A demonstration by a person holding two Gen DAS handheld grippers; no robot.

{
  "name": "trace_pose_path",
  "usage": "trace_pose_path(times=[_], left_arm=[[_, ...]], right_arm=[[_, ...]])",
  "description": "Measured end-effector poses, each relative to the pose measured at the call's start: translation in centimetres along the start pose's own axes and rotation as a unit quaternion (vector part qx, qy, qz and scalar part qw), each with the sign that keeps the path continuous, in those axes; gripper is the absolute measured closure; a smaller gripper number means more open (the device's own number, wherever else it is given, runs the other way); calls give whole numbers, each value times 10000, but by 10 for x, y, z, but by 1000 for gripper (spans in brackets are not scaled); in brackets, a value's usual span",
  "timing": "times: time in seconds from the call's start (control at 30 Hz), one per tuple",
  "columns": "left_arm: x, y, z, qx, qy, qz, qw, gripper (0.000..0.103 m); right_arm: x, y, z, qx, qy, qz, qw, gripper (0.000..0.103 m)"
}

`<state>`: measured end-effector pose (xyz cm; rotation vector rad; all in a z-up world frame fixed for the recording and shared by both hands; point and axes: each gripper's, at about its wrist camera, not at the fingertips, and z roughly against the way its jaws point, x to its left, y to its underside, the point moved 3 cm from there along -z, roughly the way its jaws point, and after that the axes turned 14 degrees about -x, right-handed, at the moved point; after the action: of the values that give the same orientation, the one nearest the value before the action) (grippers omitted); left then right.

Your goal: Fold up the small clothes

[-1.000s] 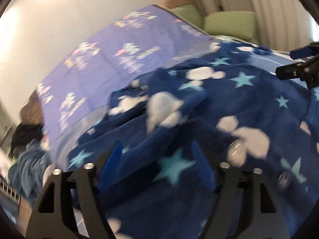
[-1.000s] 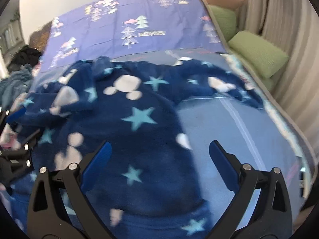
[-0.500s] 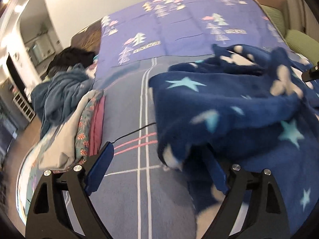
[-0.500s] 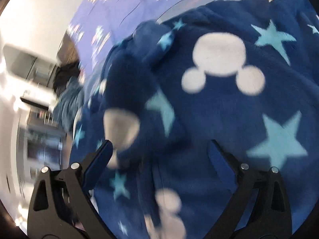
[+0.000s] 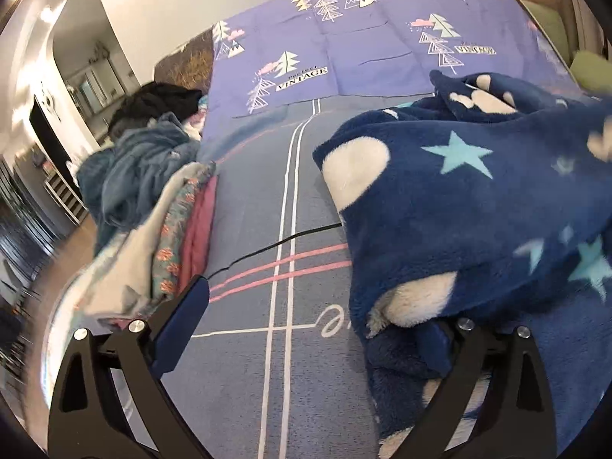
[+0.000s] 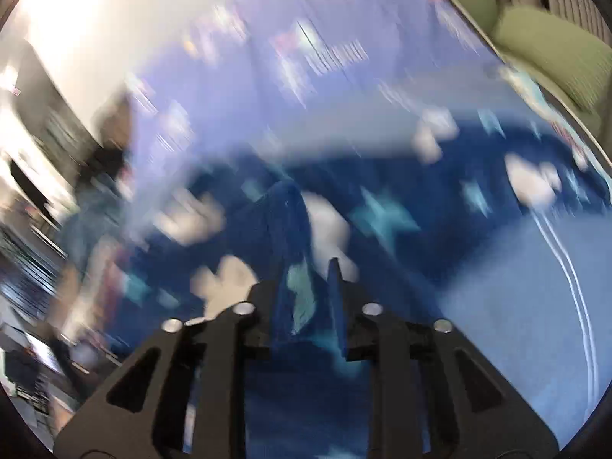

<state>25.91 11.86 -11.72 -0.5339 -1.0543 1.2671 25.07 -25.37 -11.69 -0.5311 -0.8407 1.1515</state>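
Note:
A navy fleece garment [image 5: 470, 206] with teal stars and white mouse-head shapes lies bunched on the bed at the right of the left wrist view. My left gripper [image 5: 310, 329] is open; its left finger is over bare sheet, its right finger is under the garment's edge. In the blurred right wrist view my right gripper [image 6: 306, 287] is shut on a fold of the same garment [image 6: 382, 222], lifting it.
The bed [image 5: 283, 382] has a grey-blue sheet with white and pink lines. A stack of folded clothes [image 5: 172, 237] and a heap of blue and black garments [image 5: 141, 153] lie at its left edge. Green cushions [image 6: 550, 46] are at the right.
My right gripper has closed on a fold of the garment and swung upward fast. My left gripper stayed open and shifted slightly; the garment's edge has been drawn back to the right.

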Motion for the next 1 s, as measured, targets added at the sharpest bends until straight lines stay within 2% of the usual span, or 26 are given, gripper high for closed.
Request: trace_pose_path(times=[0.07, 0.1, 0.17, 0.2, 0.3, 0.33, 0.37, 0.43, 0.47, 0.53, 0.6, 0.67, 0.73, 0.77, 0.8, 0.83, 0.9, 0.93, 0.97, 1.0], left_arm=[[0, -1, 2, -7, -19, -9, 10000, 6], [1, 0, 3, -2, 13, 6, 10000, 6], [3, 0, 4, 8, 70, 23, 10000, 6], [4, 1, 4, 6, 89, 31, 10000, 6], [5, 1, 8, -23, 163, 67, 9998, 6], [6, 1, 10, -31, 224, 103, 9997, 6], [9, 1, 13, -45, 360, 188, 9992, 6], [15, -1, 21, -47, 890, 548, 9945, 6], [22, -3, 26, -46, 1290, 907, 9875, 6], [38, -13, 34, -186, 1817, 1582, 9704, 6], [48, -24, 32, -307, 1838, 1832, 9653, 6], [52, -35, 12, -260, 1789, 1900, 9650, 6], [53, -39, -22, -34, 1794, 2040, 9624, 6], [54, -38, -42, 107, 1806, 2168, 9593, 6], [54, -36, -66, 308, 1937, 2348, 9520, 6], [54, -33, -83, 473, 2054, 2547, 9438, 11], [51, -28, -113, 728, 2359, 3093, 9184, 25], [50, -28, -125, 718, 2471, 3414, 9040, 38], [50, -31, -128, 632, 2539, 3526, 8984, 79], [47, -35, -131, 637, 2726, 3616, 8893, 90]], right_arm=[[-24, 11, -8, 361, 20, -368, 9987, 67], [-31, 12, -8, 364, -96, -612, 9974, 68], [-32, 4, -6, 361, -390, -862, 9949, 50], [-27, -2, -9, 337, -553, -836, 9944, 36], [-10, -11, -13, 78, -424, -373, 9984, 29], [-2, -11, -17, 76, -549, -194, 9983, 27], [-2, -10, -20, 128, -612, -71, 9980, 27], [9, -10, -32, 268, -661, 193, 9973, 27], [13, -7, -38, 314, -655, 212, 9971, 27], [18, -8, -54, 459, -537, 194, 9973, 27], [24, -10, -66, 499, -430, 195, 9976, 26], [25, -8, -69, 435, -341, 329, 9979, 27], [34, -10, -71, 370, -339, 564, 9971, 40], [36, -10, -73, 379, -343, 633, 9967, 41], [39, -9, -74, 379, -314, 678, 9965, 41], [40, -10, -73, 366, -299, 693, 9965, 41], [38, -11, -73, 371, -300, 667, 9966, 43], [37, -11, -75, 373, -298, 647, 9968, 47], [36, -12, -77, 373, -276, 622, 9970, 50], [35, -13, -78, 370, -256, 627, 9970, 60]])
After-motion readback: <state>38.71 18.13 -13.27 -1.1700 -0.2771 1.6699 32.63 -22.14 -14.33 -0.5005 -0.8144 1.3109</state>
